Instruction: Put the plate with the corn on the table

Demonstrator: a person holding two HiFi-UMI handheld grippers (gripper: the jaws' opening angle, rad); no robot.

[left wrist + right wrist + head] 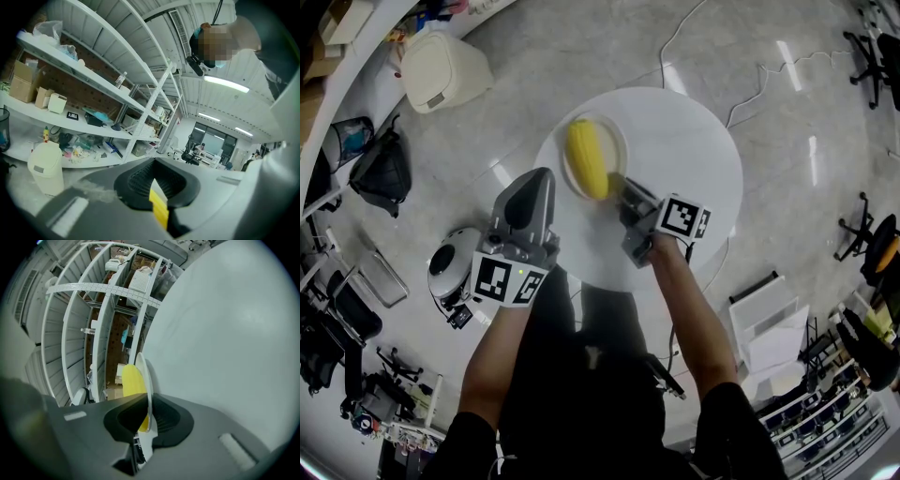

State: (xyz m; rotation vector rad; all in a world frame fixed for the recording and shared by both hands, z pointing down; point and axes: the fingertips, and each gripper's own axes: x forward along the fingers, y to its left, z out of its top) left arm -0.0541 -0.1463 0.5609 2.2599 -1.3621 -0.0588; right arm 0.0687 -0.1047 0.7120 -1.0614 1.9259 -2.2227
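A person's left claw [536,183] hangs over the floor just off the table's edge, jaws pressed together on nothing, with the plate ahead of it and to its right. That plate [617,136], small, round and white with a shallow raised rim, is over the near left part of the round white table [694,159]. A single cob of yellow corn [587,159] lies lengthwise across it and fills most of its middle. The right claw [622,185] is clamped on the plate's near rim, one jaw on each face of the lip. The corn is directly ahead of its tips, and bare tabletop spreads out beyond and to its right. Whether the plate's underside already touches the table cannot be told from these views. The plate looks stiff, thin and light, possibly plastic or glazed ware, and smooth enough to slip in a pinch hold. Held by one edge, it will probably want to droop at the side far from the claw. The cob is loose and rounded, so any tilt could roll it off. The hold belongs at the rim, where the right claw has it, with the plate kept level as it goes down.
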